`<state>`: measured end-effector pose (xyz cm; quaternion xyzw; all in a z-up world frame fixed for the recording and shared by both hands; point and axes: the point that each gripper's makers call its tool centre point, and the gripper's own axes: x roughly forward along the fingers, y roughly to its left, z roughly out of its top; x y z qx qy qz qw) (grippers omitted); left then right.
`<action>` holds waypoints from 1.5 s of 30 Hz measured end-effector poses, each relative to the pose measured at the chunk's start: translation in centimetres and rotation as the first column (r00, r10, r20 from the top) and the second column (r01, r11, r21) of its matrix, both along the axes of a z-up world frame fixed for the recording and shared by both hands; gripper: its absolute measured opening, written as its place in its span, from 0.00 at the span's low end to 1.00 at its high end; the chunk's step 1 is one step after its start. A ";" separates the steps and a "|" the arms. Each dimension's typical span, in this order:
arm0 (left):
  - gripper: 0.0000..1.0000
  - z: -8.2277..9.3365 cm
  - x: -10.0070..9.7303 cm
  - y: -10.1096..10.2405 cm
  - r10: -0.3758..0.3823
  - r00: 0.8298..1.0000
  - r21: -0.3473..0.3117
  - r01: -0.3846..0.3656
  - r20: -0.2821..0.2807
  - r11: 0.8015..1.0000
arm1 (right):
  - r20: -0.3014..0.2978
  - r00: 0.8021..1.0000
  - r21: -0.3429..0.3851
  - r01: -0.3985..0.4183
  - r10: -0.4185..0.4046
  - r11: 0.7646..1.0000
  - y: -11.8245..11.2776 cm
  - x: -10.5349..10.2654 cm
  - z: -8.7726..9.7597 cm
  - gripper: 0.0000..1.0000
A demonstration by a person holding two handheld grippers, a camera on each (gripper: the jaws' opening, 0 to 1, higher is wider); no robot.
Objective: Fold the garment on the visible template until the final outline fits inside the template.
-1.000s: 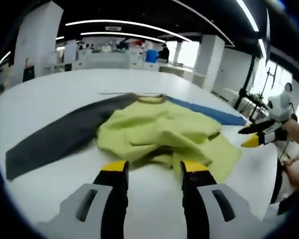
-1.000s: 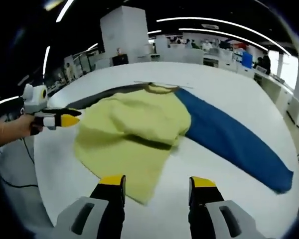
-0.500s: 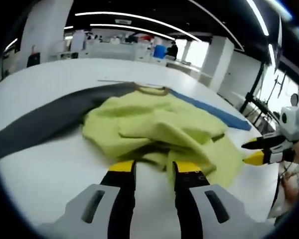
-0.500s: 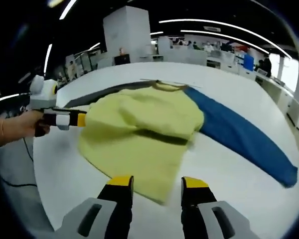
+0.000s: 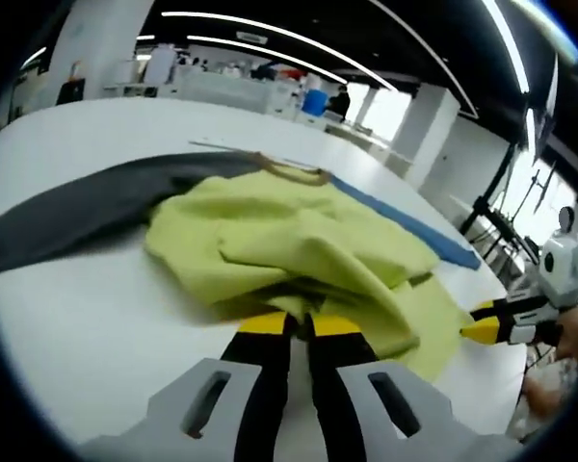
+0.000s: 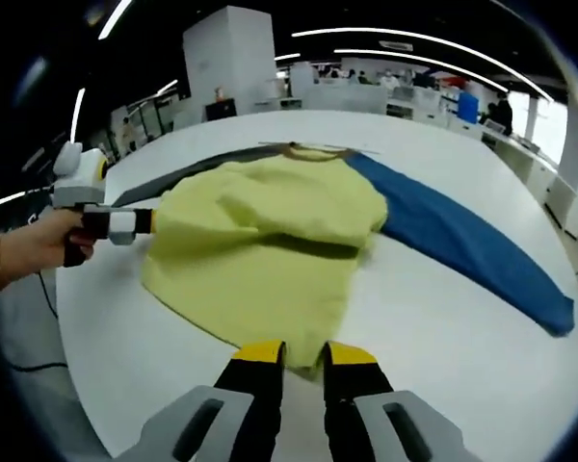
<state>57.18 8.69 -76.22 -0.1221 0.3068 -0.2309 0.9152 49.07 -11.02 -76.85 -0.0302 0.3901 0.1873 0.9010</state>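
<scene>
We see a soft yellow-green sweater with one dark grey sleeve and one blue sleeve (image 6: 270, 241), lying rumpled on the big white round table (image 6: 443, 327). It sits right in front of both tools. Our left gripper (image 5: 299, 325) has its yellow tips nearly together at the near edge of the cloth, and it looks like it pinches a fold, but we cannot tell for sure. Our right gripper (image 6: 302, 354) has its tips close together at the bottom hem, maybe pinching it. The sweater looks light and floppy, so it may slide and bunch. We think the hem corners are good spots to hold. The blue sleeve (image 6: 462, 245) stretches out ahead to the right, toward the table edge, and the dark grey sleeve (image 5: 77, 217) to the left. Bare table lies all around.
</scene>
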 end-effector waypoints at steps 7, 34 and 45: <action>0.01 0.5 -0.3 0.4 0.006 1.000 -0.015 -0.005 0.013 1.000 | -0.003 1.000 -0.043 -0.014 0.014 0.999 0.1 0.1 -0.1 0.01; 0.00 4.9 -4.0 3.7 -0.010 0.999 -0.036 0.012 0.049 0.999 | -0.010 1.000 0.047 0.003 -0.003 0.999 -1.1 -1.6 4.0 0.00; 0.00 6.5 -5.6 5.5 0.000 0.999 -0.052 0.001 0.033 0.999 | -0.043 0.998 0.084 0.059 -0.056 0.995 -2.3 -2.8 4.4 0.00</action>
